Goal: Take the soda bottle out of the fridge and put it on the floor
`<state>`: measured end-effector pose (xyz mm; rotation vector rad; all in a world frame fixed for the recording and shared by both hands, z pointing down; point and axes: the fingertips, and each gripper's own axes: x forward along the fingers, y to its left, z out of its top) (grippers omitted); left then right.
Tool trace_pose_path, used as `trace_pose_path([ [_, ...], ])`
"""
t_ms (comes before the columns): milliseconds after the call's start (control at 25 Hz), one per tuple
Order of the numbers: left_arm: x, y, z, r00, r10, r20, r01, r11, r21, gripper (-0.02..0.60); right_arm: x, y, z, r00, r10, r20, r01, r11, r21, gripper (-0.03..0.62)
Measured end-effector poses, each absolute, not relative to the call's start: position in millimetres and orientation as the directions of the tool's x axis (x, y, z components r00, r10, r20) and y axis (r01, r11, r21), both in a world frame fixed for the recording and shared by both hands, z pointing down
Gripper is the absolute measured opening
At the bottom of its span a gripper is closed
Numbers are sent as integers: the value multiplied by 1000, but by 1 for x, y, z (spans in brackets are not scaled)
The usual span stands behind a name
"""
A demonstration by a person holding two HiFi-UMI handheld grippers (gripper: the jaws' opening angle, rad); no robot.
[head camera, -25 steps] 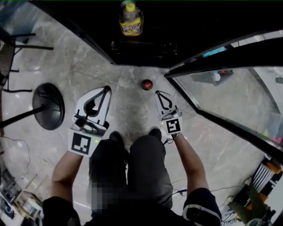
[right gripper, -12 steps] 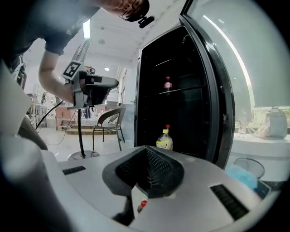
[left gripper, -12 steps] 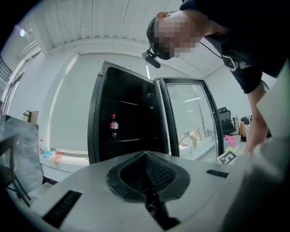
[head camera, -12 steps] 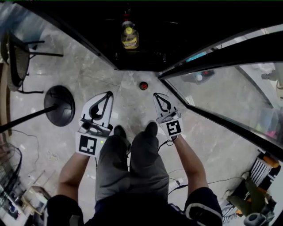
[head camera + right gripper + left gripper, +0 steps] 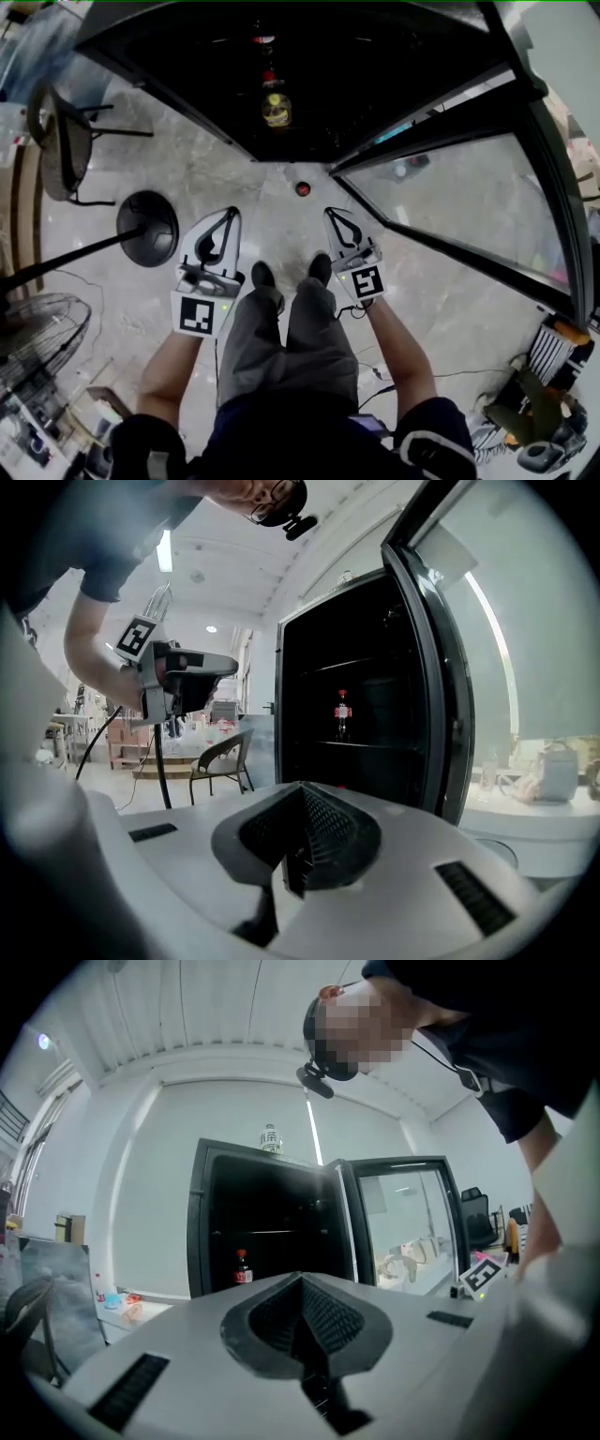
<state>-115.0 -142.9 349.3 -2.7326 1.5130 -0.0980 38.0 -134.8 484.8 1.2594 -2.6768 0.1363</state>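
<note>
Soda bottle (image 5: 343,714) is seen standing inside the fridge (image 5: 305,761). Left gripper (image 5: 228,217) and right gripper (image 5: 332,216) are held shut and empty in front of the fridge.

The fridge (image 5: 199,1213) stands open ahead of the person, its door (image 5: 450,187) swung out to the right. The soda bottle (image 5: 342,714) stands on a shelf (image 5: 370,745) inside. A second bottle (image 5: 276,109) is in the fridge too, and a third (image 5: 271,1138) stands on top. A small round thing (image 5: 303,188) lies on the floor (image 5: 267,220) just before the fridge. The left gripper (image 5: 229,216) and right gripper (image 5: 330,214) hang side by side before the person's shoes (image 5: 263,275), apart from the fridge. Left of them sits a stand base (image 5: 147,228), with a chair (image 5: 61,141) beyond it and a fan (image 5: 37,337) nearer the person.
</note>
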Motion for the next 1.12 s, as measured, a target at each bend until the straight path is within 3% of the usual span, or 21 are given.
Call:
trace_pose_path([
  [360, -107, -134, 241, 516, -856, 36, -855, -517, -25, 25, 41, -121, 350, -630, -757, 175, -774, 630, -66, 20],
  [1120, -107, -105, 85, 493, -870, -13, -870, -493, -15, 25, 56, -92, 127, -627, -774, 94, -777, 630, 2, 20],
])
